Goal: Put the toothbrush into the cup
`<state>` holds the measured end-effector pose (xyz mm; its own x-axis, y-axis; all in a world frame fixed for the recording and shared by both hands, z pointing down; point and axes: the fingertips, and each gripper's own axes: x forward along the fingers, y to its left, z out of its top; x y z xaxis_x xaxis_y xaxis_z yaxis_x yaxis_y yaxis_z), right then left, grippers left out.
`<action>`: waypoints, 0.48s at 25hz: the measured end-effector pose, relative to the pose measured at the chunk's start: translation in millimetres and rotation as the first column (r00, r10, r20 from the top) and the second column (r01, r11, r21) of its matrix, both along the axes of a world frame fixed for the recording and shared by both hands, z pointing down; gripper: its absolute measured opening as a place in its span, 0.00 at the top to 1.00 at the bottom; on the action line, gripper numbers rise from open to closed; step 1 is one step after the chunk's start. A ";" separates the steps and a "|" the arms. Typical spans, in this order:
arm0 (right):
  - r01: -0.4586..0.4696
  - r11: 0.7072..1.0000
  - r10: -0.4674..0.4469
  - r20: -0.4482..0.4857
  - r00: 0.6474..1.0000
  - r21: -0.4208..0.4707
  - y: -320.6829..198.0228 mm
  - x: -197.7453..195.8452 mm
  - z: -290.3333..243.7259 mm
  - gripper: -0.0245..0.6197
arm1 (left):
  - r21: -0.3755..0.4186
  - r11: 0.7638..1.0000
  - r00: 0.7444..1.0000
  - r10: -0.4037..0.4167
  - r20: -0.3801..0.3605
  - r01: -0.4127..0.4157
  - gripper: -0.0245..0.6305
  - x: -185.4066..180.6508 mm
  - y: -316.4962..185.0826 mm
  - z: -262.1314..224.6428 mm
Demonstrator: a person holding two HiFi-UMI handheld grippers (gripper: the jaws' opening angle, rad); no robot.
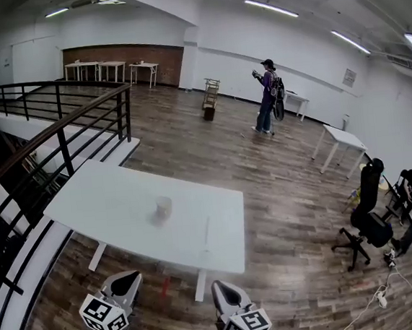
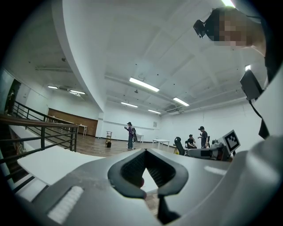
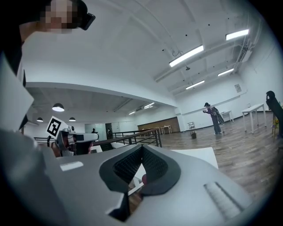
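Observation:
A small pale cup (image 1: 164, 207) stands upright near the middle of the white table (image 1: 108, 199). To its right, near the table's front edge, lies a thin pale stick that looks like the toothbrush (image 1: 207, 234); it is faint at this distance. Both grippers are held level over the wooden floor, short of the table's near edge. My left gripper (image 1: 125, 276) (image 2: 145, 151) is shut with nothing in it. My right gripper (image 1: 220, 285) (image 3: 141, 146) is also shut and empty. In both gripper views the table top lies just beyond the jaws.
A black stair railing (image 1: 58, 138) runs along the left of the table. A black office chair (image 1: 367, 218) and seated people are at the right. A person (image 1: 266, 97) stands far back, near other white tables (image 1: 341, 140). A red mark (image 1: 165, 286) is on the floor.

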<state>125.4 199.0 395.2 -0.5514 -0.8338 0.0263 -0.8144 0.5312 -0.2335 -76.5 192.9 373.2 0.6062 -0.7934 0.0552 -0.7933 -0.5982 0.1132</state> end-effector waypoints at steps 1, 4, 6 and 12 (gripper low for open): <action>0.001 1.000 -0.001 -0.001 1.000 -0.001 -7.5 1.6 0.1 0.95 | 0.001 1.000 1.000 -0.002 -0.002 0.002 0.95 1.9 -6.6 -0.5; 0.007 1.000 -0.007 -0.002 1.000 0.003 -28.4 3.9 -2.0 0.95 | 0.005 1.000 1.000 -0.004 0.004 0.004 0.95 5.0 -25.2 -0.3; 0.007 1.000 -0.007 -0.003 1.000 0.006 -40.6 3.4 -5.6 0.95 | 0.004 1.000 1.000 -0.010 0.003 0.010 0.95 3.2 -37.0 1.6; 0.020 1.000 -0.020 0.003 1.000 -0.002 -65.1 1.6 -0.1 0.95 | 0.000 1.000 1.000 -0.024 0.004 0.024 0.95 -1.1 -60.3 3.0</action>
<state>127.0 133.8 395.2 -0.5682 -0.8225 0.0262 -0.8028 0.5471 -0.2369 -77.6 132.6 376.2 0.5869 -0.8076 0.0575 -0.8078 -0.5791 0.1100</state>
